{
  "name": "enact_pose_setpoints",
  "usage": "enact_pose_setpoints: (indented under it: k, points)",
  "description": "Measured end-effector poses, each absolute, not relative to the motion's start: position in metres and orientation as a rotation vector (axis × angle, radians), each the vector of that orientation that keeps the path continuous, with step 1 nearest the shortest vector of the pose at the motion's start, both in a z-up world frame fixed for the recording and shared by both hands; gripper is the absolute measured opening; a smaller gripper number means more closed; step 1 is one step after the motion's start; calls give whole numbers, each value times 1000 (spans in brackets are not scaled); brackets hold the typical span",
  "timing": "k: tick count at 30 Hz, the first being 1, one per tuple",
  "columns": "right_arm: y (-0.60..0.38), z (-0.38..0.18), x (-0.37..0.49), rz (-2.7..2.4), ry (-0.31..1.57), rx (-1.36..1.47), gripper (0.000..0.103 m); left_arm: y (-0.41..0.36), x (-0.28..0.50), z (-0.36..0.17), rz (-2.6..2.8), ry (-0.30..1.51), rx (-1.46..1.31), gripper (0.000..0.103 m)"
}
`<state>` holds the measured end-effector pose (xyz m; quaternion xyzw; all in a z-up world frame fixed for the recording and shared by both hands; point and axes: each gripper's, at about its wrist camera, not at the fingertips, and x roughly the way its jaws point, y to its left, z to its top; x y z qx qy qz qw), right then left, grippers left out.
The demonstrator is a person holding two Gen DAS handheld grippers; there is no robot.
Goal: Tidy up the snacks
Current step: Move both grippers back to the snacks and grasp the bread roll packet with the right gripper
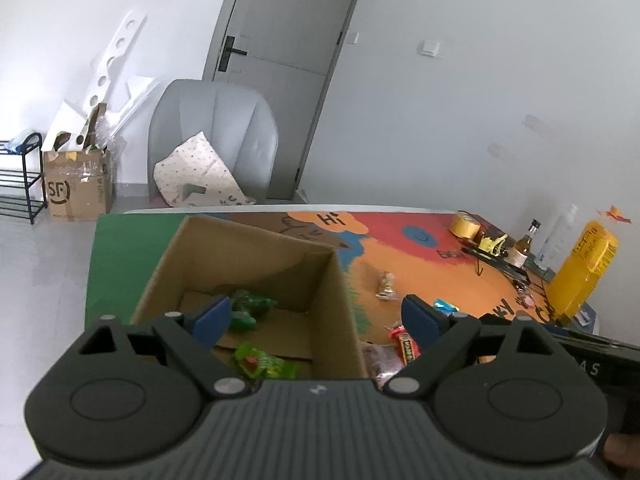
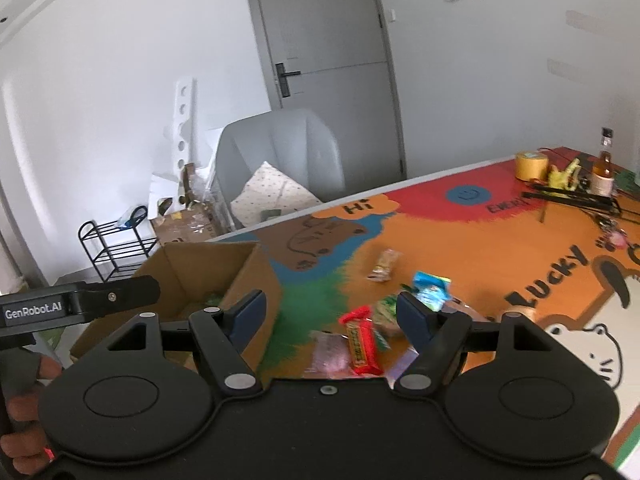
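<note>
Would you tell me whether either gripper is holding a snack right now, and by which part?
Nothing is held: the left gripper and right gripper are both open and empty.

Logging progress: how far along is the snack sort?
Done: two green snack packets lie in the cardboard box. In hand: nothing; left gripper and right gripper both have jaws open and empty. Left: red bar, blue packet, tan bar and others remain on the mat.

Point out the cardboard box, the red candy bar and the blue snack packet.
cardboard box (image 1: 256, 276): left wrist view, inner back wall.
red candy bar (image 2: 360, 344): right wrist view, middle of the wrapper.
blue snack packet (image 2: 431, 286): right wrist view, centre of the packet.
</note>
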<state>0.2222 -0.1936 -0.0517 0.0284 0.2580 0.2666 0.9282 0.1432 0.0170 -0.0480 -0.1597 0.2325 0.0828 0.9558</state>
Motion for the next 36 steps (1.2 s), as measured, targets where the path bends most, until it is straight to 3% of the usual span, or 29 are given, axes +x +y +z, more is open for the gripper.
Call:
enact_pose_setpoints:
  k: [15, 25, 36]
  points:
    - [-253, -64, 227, 466, 523, 107, 72, -42, 154, -47, 77, 471, -279, 87]
    - [-283, -81, 239, 394, 542, 131, 71, -79, 176, -56, 5, 502, -242, 73]
    - [-297, -108, 264, 397, 603, 174, 56, -106, 212, -77, -34, 573, -211, 55]
